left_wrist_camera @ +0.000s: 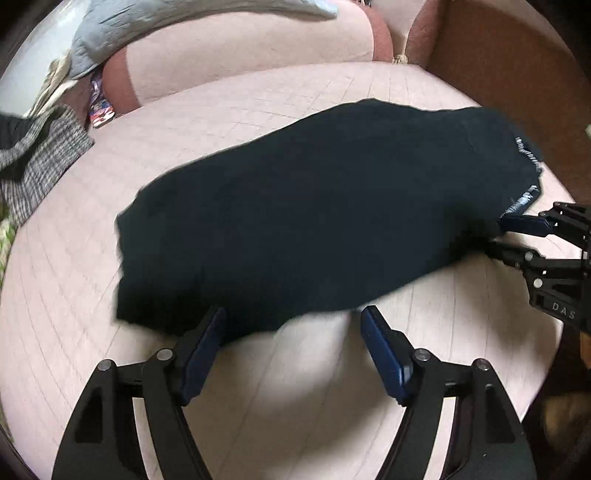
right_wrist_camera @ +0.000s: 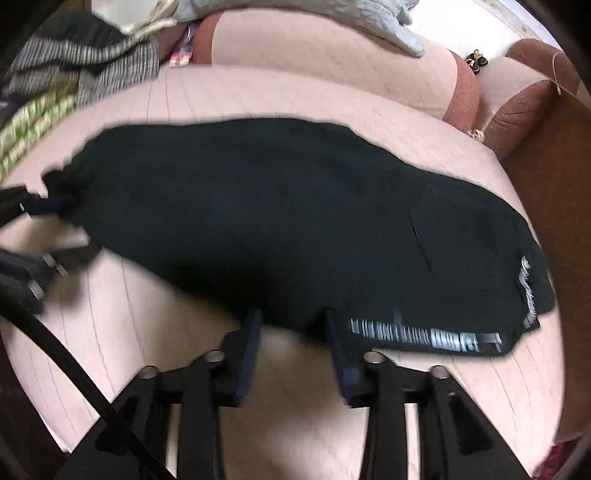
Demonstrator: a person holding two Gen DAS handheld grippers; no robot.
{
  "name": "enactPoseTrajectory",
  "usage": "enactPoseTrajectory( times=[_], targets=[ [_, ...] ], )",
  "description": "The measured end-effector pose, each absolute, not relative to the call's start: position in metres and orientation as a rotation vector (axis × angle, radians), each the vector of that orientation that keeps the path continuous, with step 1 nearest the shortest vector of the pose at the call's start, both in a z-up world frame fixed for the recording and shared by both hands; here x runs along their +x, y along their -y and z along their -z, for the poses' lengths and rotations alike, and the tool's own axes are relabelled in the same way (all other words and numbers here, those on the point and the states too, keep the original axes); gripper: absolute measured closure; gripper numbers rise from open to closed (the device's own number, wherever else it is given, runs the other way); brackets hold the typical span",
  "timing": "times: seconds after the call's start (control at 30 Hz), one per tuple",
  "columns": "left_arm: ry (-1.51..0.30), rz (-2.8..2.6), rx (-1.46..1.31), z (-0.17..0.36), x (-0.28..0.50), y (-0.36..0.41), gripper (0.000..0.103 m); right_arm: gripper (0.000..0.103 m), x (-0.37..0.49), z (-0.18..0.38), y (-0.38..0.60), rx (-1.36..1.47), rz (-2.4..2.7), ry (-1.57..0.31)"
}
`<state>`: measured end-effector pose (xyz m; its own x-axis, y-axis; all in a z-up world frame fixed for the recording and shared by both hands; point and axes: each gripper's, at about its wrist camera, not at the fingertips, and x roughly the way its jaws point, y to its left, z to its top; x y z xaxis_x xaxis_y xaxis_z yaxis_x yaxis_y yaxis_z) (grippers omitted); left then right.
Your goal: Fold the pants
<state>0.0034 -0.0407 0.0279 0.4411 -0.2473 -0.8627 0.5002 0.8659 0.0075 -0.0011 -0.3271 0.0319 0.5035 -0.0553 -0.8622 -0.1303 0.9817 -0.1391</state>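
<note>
Black pants [left_wrist_camera: 314,206] lie flat lengthwise on pink quilted sofa seat [left_wrist_camera: 258,387].

Left hand-held gripper [left_wrist_camera: 293,321]: jaws wide, at near hem edge.

Right hand-held gripper [right_wrist_camera: 293,317]: jaws parted, straddling near edge beside printed waistband [right_wrist_camera: 424,334].

Advice: pinch both layers squarely, lift evenly, keep edge taut.

one pair of black pants [left_wrist_camera: 314,221], two grippers, one grey striped garment [left_wrist_camera: 40,158], one pale blue garment [left_wrist_camera: 122,33]

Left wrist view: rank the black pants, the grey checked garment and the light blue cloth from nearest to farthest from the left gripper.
From the left gripper:
1. Black pants, right at the fingertips, centre.
2. Grey checked garment, left edge of the sofa.
3. Light blue cloth, draped on the backrest, upper left.
</note>
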Motion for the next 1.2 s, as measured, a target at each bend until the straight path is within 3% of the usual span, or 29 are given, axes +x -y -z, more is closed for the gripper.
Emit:
enactPoseTrajectory(
  times=[0.07,0.3,0.5,0.6,0.63,0.67,0.83,1.03,1.2],
  targets=[
    [-1.026,0.504,0.203,-0.031,-0.004,0.015,0.029,0.047,-0.012,-0.029,0.338,-0.163,-0.042,-1.051],
    [-0.986,0.375,-0.2,-0.046,0.014,-0.069,0.029,0.047,-0.012,-0.071,0.356,0.001,-0.123,-1.014],
    [-0.938,0.394,-0.551,-0.033,0.051,-0.076,0.029,0.045,0.056,-0.116,0.292,0.136,-0.365,-1.033],
    [-0.916,0.414,-0.548,-0.021,0.044,-0.073,0.029,0.038,0.081,-0.125,0.255,0.124,-0.446,-1.088],
    [-0.92,0.407,-0.542,-0.017,0.044,-0.075,0.034,0.038,0.092,-0.127,0.236,0.101,-0.47,-1.118],
    [-0.923,0.404,-0.56,-0.016,0.047,-0.081,0.041,0.037,0.099,-0.126,0.225,0.084,-0.478,-1.132],
    [-0.919,0.412,-0.693,-0.013,0.049,-0.108,0.041,0.031,0.15,-0.107,0.14,-0.101,-0.487,-1.275],
    [-0.931,0.381,-0.629,-0.013,0.046,-0.1,0.038,0.027,0.196,-0.051,0.074,-0.267,-0.388,-1.504],
    [-0.919,0.365,-0.658,-0.01,0.045,-0.1,0.032,0.019,0.206,-0.02,0.048,-0.436,-0.297,-1.575]
  ],
)
